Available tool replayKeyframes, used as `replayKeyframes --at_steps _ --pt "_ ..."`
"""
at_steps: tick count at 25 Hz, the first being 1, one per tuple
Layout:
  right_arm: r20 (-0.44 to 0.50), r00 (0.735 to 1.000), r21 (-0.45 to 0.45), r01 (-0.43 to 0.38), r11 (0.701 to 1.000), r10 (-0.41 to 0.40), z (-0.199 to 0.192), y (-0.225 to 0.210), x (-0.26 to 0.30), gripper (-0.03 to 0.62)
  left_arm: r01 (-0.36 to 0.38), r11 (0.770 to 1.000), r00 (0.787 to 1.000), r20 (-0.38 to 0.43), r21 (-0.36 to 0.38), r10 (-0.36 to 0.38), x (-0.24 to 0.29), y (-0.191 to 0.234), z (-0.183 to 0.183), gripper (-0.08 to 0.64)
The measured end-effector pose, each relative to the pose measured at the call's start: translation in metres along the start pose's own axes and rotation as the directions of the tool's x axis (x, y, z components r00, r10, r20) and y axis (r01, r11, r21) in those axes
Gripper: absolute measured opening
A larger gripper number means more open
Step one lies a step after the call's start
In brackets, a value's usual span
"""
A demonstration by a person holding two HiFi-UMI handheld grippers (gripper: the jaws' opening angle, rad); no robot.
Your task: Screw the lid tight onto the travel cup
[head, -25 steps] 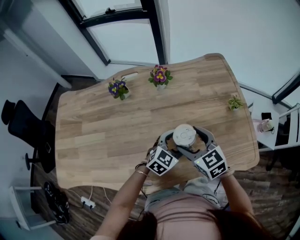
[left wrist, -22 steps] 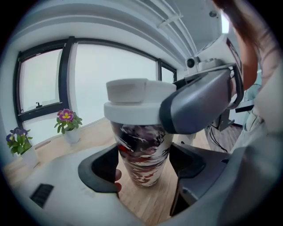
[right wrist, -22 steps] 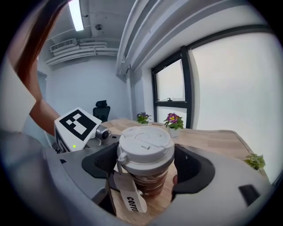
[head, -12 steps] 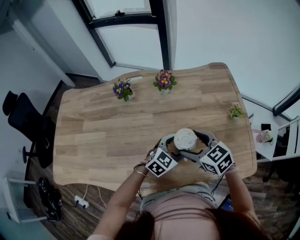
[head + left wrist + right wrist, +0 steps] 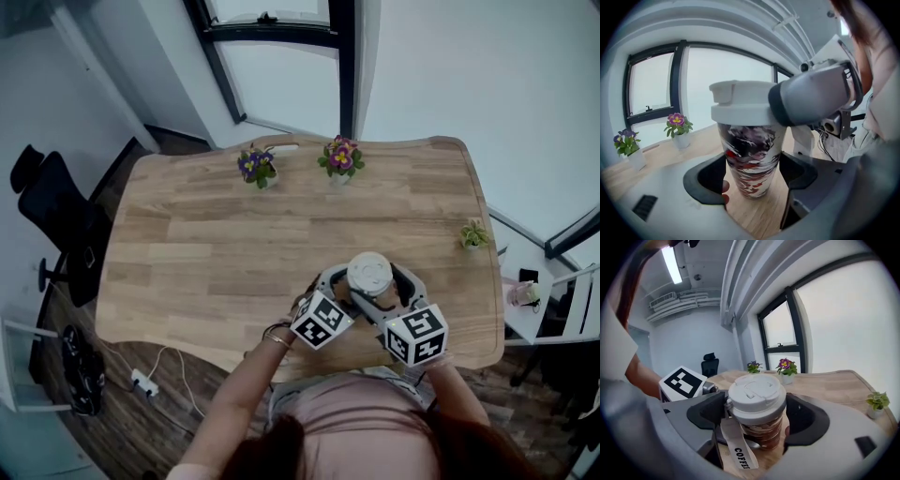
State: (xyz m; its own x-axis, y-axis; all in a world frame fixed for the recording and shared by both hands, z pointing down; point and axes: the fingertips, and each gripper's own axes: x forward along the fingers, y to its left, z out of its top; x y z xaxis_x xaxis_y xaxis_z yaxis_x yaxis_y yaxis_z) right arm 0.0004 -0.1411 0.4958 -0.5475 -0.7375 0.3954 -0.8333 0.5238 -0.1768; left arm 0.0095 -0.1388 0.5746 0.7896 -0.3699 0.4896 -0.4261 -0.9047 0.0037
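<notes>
The travel cup stands near the front edge of the wooden table (image 5: 206,244), with its white lid (image 5: 369,274) on top. In the left gripper view my left gripper (image 5: 752,176) is shut on the patterned cup body (image 5: 751,159), low down under the lid (image 5: 740,105). In the right gripper view my right gripper (image 5: 757,416) is shut on the lid (image 5: 757,397), above the brown cup body (image 5: 761,434). A strap printed "COFFEE" (image 5: 738,451) hangs from the lid. From the head view both grippers, left (image 5: 345,289) and right (image 5: 386,292), close in on the cup from my side.
Two potted flowers (image 5: 258,166) (image 5: 341,157) stand at the table's far edge and a small green plant (image 5: 472,234) at its right edge. A black office chair (image 5: 56,220) is left of the table, a power strip (image 5: 142,382) on the floor, and a small side table (image 5: 530,295) at right.
The right gripper has swung around the lid, its marker cube moving toward me and leftward. The left gripper and cup stay in place. The head view has shifted.
</notes>
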Motion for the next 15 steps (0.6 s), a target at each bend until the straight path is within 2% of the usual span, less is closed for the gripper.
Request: replayKeyframes --at_steps 2,4,7,10,12,15 --pt "-0.018 0.997 -0.010 -0.070 0.997 0.070 -0.0006 0.0016 -0.0038 0.377 0.009 1.000 1.000 0.002 0.005 -0.009 0.0001 -0.0010 0.0000 0.351" --pt "-0.056 0.988 -0.066 -0.149 0.987 0.145 -0.0028 0.0031 -0.0079 0.377 0.025 1.000 1.000 -0.001 0.009 -0.025 -0.0001 -0.0024 -0.0015 0.351" --pt "-0.110 0.962 -0.141 -0.265 0.954 0.251 -0.0003 0.0037 -0.0086 0.377 0.058 0.998 0.998 -0.010 0.028 -0.057 -0.0008 -0.0046 -0.0029 0.351" --pt "-0.148 0.939 -0.179 -0.335 0.925 0.311 0.0023 0.0044 -0.0045 0.376 0.062 0.997 0.998 -0.010 0.042 -0.062 -0.0005 -0.0069 -0.0040 0.351" --pt "-0.136 0.942 -0.183 -0.327 0.927 0.306 0.0033 0.0052 -0.0031 0.376 0.047 0.998 0.999 -0.008 0.045 -0.047 -0.0004 -0.0068 -0.0029 0.351" --pt "-0.042 0.979 -0.162 -0.206 0.965 0.202 0.0056 0.0048 -0.0020 0.377 0.004 0.999 1.000 -0.003 0.035 -0.004 -0.0012 -0.0051 -0.0014 0.351"
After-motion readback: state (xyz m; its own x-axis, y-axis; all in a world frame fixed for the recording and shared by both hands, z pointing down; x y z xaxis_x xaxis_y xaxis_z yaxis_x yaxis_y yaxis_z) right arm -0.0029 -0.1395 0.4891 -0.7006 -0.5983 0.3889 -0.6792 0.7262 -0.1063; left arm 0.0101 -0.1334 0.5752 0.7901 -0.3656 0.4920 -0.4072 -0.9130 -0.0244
